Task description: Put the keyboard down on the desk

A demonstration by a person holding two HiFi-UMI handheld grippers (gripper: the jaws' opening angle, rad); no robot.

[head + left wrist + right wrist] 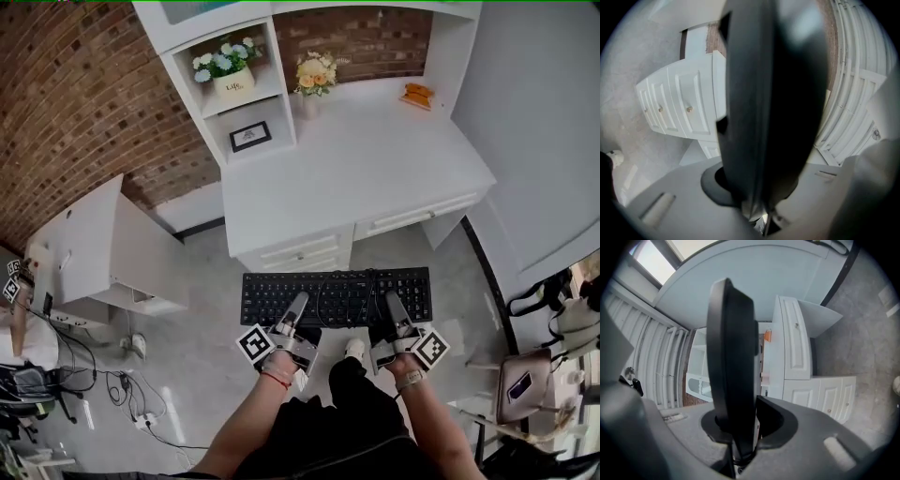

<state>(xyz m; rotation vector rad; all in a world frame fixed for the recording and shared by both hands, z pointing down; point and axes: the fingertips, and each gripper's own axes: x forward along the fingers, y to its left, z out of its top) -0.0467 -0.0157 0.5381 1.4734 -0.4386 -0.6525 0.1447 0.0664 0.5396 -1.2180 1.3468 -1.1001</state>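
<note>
The left hand-held gripper [296, 309] and the right hand-held gripper [395, 307] each pinch the near long edge of the black keyboard [337, 292], one towards each end. The keyboard hangs level in the air over the grey floor [187, 356], just in front of the drawers [300, 251], and is not on the white surface [356, 178]. Farther back on that surface stand a vase of yellow flowers [315, 75] and a small orange thing [418, 94].
</note>
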